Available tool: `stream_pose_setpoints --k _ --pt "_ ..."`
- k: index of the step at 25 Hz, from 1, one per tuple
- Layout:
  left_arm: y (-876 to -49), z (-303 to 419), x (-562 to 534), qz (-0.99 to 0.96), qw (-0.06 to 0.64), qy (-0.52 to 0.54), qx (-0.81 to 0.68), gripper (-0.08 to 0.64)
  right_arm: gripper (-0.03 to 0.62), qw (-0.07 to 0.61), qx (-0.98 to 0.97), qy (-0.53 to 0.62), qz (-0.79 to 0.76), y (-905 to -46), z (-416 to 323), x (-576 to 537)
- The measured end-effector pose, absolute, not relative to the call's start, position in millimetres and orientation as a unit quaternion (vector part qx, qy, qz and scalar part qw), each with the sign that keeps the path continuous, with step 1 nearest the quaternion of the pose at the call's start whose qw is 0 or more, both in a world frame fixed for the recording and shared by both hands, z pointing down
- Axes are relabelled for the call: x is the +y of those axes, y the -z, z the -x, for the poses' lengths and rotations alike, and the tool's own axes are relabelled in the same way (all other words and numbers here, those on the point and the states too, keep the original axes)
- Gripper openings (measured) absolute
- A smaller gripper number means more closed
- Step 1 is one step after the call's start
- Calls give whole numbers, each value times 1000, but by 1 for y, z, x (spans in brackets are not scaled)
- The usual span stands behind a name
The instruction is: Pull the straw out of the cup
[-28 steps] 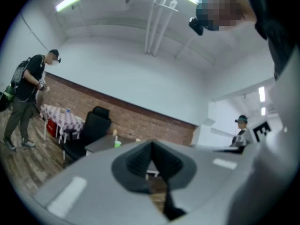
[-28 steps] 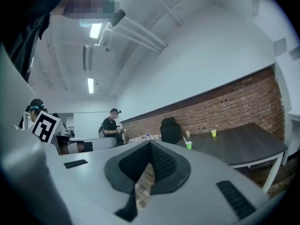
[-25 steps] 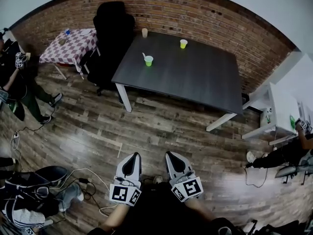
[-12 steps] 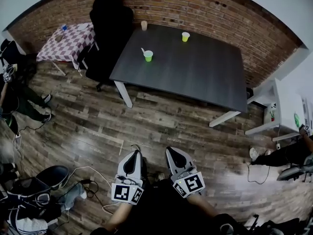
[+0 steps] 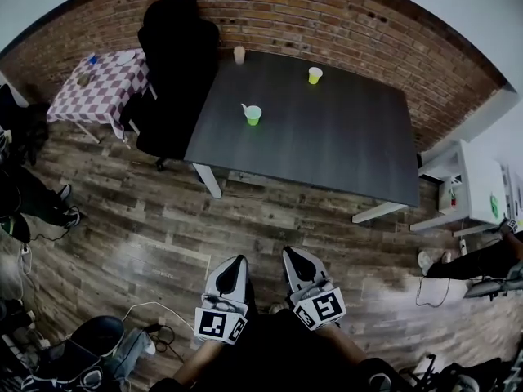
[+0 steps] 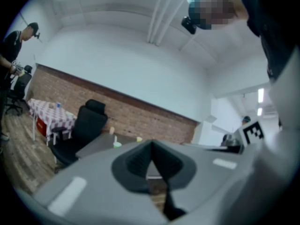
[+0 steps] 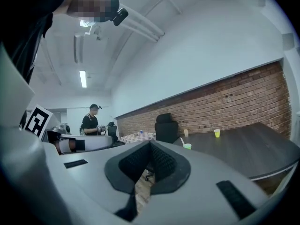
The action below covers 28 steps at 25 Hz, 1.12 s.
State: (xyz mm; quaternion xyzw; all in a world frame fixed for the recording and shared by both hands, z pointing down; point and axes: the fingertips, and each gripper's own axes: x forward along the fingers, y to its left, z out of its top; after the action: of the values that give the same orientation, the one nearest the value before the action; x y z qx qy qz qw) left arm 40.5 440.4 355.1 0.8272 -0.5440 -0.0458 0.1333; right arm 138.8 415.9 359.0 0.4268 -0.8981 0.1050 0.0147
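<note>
A green cup (image 5: 253, 115) with a white straw (image 5: 244, 107) stands on the dark table (image 5: 327, 141), near its left side and far ahead of me. It also shows small in the left gripper view as the green cup (image 6: 116, 145) and in the right gripper view as the green cup (image 7: 187, 146). My left gripper (image 5: 236, 262) and right gripper (image 5: 289, 256) hang side by side low over the wooden floor, well short of the table. Both are shut and hold nothing.
A yellow cup (image 5: 315, 75) and a beige cup (image 5: 239, 54) stand near the table's far edge. A black office chair (image 5: 176, 64) and a checkered table (image 5: 96, 80) are at the left. White cabinet (image 5: 476, 188) at right. Cables (image 5: 155, 321) and bags lie on the floor at lower left.
The table and cups have slid slightly lower in the head view as I move closer. The person at the left has mostly left the frame. Both grippers stay shut.
</note>
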Motion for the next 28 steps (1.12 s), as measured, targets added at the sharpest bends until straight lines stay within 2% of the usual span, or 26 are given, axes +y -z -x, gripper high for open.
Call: stream_pose_setpoints --k 14,28 --pt "-346 63 309 -837 127 50 -530 3 5 17 -880 -88 -466 -348 -54 287" --pt "-353 57 193 -826 130 57 -546 3 5 13 -887 -84 -454 -358 -59 166"
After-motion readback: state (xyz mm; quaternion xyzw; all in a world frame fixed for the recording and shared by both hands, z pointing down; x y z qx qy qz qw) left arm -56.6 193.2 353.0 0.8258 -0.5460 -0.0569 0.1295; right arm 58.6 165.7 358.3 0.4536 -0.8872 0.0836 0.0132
